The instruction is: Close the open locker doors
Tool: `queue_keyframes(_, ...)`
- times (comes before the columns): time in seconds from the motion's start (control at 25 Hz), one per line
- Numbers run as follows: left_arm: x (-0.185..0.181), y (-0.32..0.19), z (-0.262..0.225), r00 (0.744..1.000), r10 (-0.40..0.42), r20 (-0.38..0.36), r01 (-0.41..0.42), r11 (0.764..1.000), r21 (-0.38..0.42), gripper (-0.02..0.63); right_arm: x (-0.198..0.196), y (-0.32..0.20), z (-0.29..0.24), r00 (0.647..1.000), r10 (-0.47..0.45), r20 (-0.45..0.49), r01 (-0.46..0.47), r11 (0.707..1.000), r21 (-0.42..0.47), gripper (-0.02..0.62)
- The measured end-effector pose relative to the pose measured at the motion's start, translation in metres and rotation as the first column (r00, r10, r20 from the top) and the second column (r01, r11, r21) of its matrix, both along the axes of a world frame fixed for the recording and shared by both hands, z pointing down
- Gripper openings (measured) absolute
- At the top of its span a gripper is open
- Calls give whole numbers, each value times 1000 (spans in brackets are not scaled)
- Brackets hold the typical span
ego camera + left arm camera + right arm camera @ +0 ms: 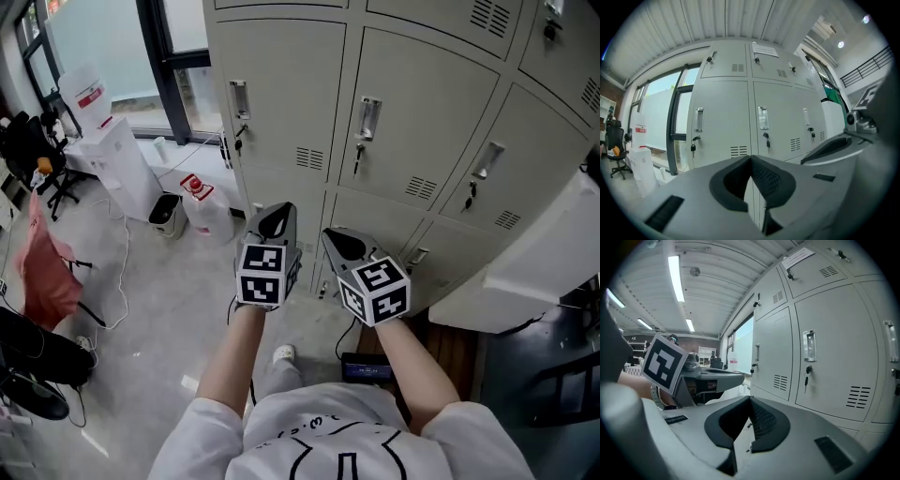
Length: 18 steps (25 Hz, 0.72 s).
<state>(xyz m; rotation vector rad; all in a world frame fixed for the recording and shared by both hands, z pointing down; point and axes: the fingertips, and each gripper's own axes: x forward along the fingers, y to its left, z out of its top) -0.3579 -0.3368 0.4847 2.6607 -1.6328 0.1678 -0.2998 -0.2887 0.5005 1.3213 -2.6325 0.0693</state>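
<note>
Left gripper (pixel 274 221) and right gripper (pixel 343 245): jaws shut, nothing held, side by side before the locker bank (pixel 412 112). Open locker door (pixel 539 267) is seen at the bank's right, apart from both. Risks judged: door rebounding unlatched if shoved hard; tips slipping off the panel; hanging keys (pixel 357 157) being snagged.

lockers (pixel 422 103): painted sheet metal, pale grey, smooth, faint sheen
handle plates (pixel 368 116): bright metal, glossy
left gripper (pixel 275 219): grey plastic shell, smooth, matt
right gripper (pixel 343 242): the same grey matt plastic
pads (pixel 771 180): dark, rubbery-looking, finely dimpled and rough
marker cubes (pixel 262 274): flat black-and-white print, matt
floor (pixel 159 309): hard, grey, smooth, dull sheen
shirt (pixel 347 431): white cloth, soft, matt
pink cloth (pixel 47 277): thin, crumpled, matt
</note>
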Motion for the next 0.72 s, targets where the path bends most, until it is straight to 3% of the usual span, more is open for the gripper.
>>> queue_keyframes(0.28, 22, 29, -30, 999, 47, -15, -46, 996, 72, 20, 9, 23, -12, 1000, 13, -12, -13, 999, 36, 20)
queue_keyframes(0.48, 42, 37, -52, 991, 135, -6, -134, 984, 120, 20, 11, 20, -35, 996, 81, -26, -78, 993, 85, 20)
queue_keyframes(0.72, 38, 55, -78, 977, 213, -19, -208, 966, 152, 20, -1, 27, -71, 986, 165, -33, -158, 973, 171, 20)
